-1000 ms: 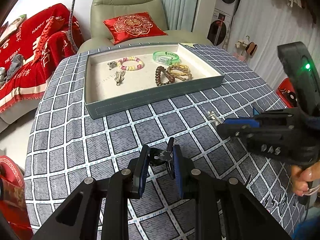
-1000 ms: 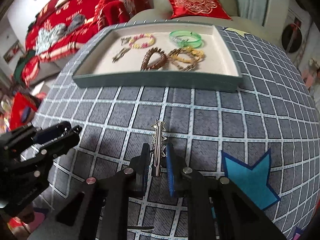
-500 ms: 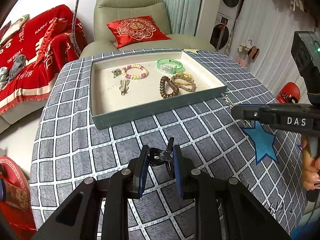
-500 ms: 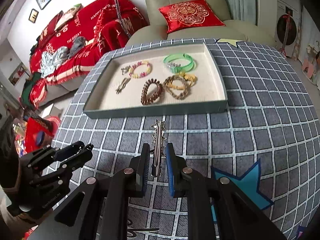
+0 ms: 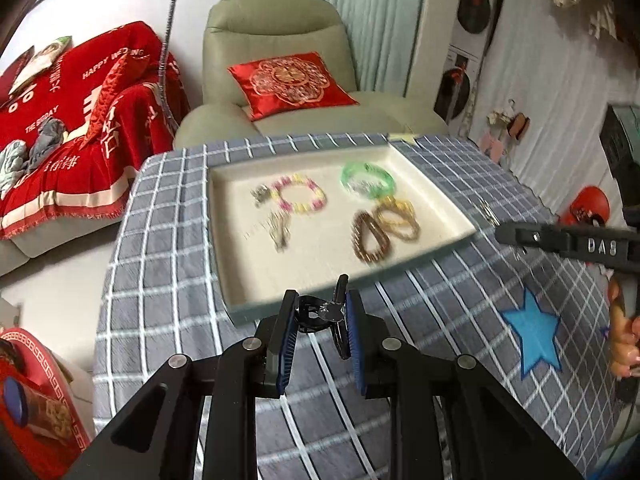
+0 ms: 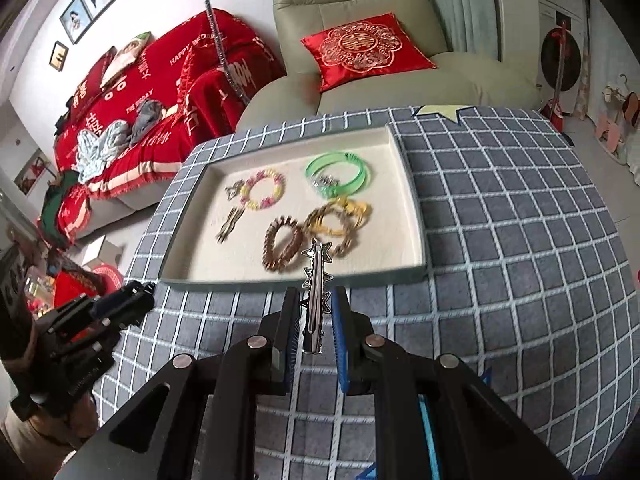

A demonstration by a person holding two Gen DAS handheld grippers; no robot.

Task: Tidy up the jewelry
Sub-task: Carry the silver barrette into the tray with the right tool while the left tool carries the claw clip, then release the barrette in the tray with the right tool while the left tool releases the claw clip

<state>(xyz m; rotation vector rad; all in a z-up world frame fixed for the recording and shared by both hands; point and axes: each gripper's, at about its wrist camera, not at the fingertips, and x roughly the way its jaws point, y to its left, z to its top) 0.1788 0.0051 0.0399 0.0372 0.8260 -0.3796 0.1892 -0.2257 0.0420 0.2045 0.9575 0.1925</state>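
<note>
- Left gripper [image 5: 320,320] clenched on a small black claw clip [image 5: 322,312], held above the checked tablecloth [image 5: 160,280] just short of the tray's near edge.
- Right gripper [image 6: 314,322] clenched on a silver star-studded hair clip [image 6: 316,280], tip reaching over the near rim of the tray [image 6: 416,208], above the cloth.
- Step judged: carrying both clips to the tray for placing.
- To do well: clear the near rim before lowering; aim for bare lining, likely the near-left corner for the claw clip; avoid the brown bead bracelet [image 6: 282,244] and the tangled yellow bracelet [image 6: 338,220] lying close to the star clip's tip.
- Lower until the clip rests on the lining, then part the jaws; dropping from height risks a bounce into the pieces already set down.
- Already in tray: green bangle [image 6: 338,172] toward the far-right corner, pink-and-yellow bead bracelet [image 6: 264,190] and a small metal hair clip [image 6: 228,224] toward the left edge.
- Surface: grey cloth with white grid, blue star patch [image 5: 534,332] near the right edge.
- Room: olive armchair [image 6: 360,12] with red embroidered cushion [image 6: 366,50] beyond the far edge; sofa under red throw [image 6: 160,92] off the left; framed pictures on the wall.
- Left view blurred; fine detail uncertain.
</note>
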